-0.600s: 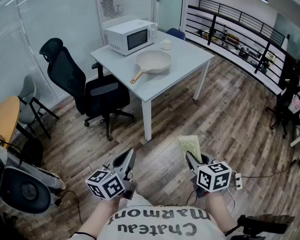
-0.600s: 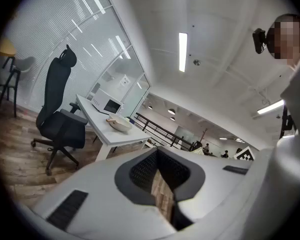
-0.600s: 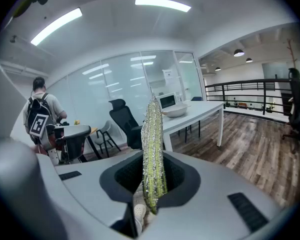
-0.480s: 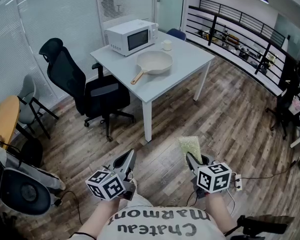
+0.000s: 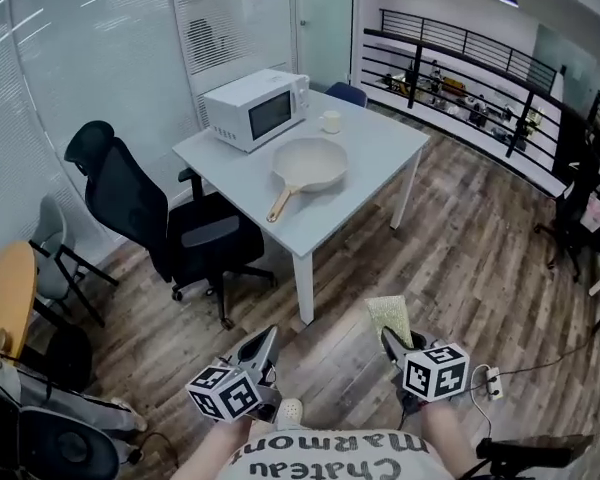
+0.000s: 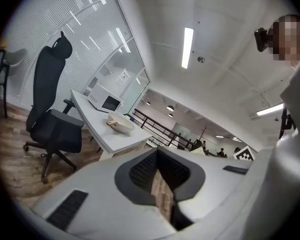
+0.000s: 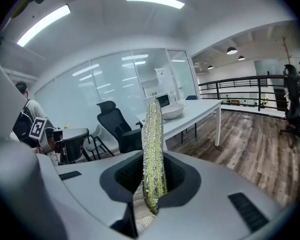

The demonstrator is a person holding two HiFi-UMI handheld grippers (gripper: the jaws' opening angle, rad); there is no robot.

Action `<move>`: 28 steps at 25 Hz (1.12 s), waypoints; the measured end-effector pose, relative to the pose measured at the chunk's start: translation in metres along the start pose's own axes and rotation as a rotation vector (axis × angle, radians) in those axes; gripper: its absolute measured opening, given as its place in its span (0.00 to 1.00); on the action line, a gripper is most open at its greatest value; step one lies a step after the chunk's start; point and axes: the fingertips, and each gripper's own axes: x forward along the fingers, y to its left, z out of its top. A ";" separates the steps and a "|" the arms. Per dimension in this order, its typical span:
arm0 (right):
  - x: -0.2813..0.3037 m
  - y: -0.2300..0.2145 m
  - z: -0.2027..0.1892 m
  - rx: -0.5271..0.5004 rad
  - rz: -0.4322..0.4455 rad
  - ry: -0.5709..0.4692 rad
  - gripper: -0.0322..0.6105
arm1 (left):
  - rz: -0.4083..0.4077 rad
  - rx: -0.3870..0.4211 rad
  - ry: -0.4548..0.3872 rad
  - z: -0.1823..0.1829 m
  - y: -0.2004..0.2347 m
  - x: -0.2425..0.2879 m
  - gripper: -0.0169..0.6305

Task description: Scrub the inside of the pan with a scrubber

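Note:
A cream pan (image 5: 309, 162) with a wooden handle rests on the white table (image 5: 380, 133), seen again small in the left gripper view as the pan (image 6: 121, 125) and in the right gripper view as the pan (image 7: 173, 110). My right gripper (image 5: 391, 339) is shut on a flat yellow-green scrubber (image 5: 389, 315), which stands edge-on between the jaws as the scrubber (image 7: 153, 154). My left gripper (image 5: 262, 342) is shut with nothing in it, its jaws pressed together. Both grippers hang low over the wooden floor, well short of the table.
A white microwave (image 5: 255, 107) and a small cup (image 5: 330, 120) stand on the table behind the pan. A black office chair (image 5: 170, 218) sits at the table's left side. More chairs (image 5: 58, 268) are at the far left; a black railing (image 5: 460, 88) runs along the right.
The table, pan and chair now sit lower and larger in the head view, and the two grippers show lower in the frame. The scrubber stays in the right gripper.

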 end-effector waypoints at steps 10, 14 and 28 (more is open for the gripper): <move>0.083 0.026 0.095 -0.003 -0.015 -0.125 0.14 | -0.097 0.127 -0.028 0.111 0.056 0.061 0.02; 0.115 0.034 0.110 -0.001 -0.025 -0.132 0.14 | -0.120 0.135 -0.026 0.132 0.080 0.072 0.02; 0.171 0.019 0.123 0.016 -0.015 -0.090 0.14 | -0.110 0.093 -0.006 0.134 0.123 0.111 0.02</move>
